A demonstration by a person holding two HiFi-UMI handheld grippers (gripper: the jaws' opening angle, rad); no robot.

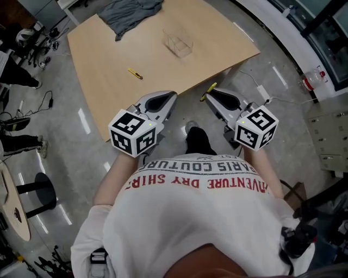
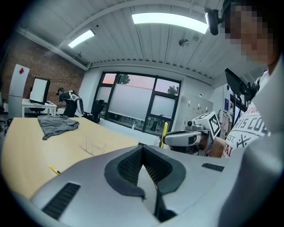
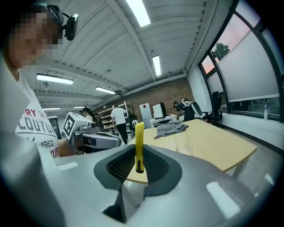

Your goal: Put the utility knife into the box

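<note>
My right gripper (image 1: 209, 93) is shut on a yellow utility knife (image 3: 139, 146) that stands upright between its jaws; its tip also pokes out in the head view (image 1: 209, 90). A second yellow utility knife (image 1: 135, 73) lies on the wooden table (image 1: 217, 38), left of centre. The clear plastic box (image 1: 178, 43) stands further back on the table, faint in the left gripper view (image 2: 95, 145). My left gripper (image 1: 172, 95) is shut with nothing in it. Both grippers hover off the table's near edge, close to the person's body.
A grey cloth (image 1: 129, 13) lies crumpled at the table's far edge. A white cable and adapter (image 1: 262, 89) lie on the floor to the right of the table. The person's shoe (image 1: 198, 140) is below the grippers. People and desks stand in the background.
</note>
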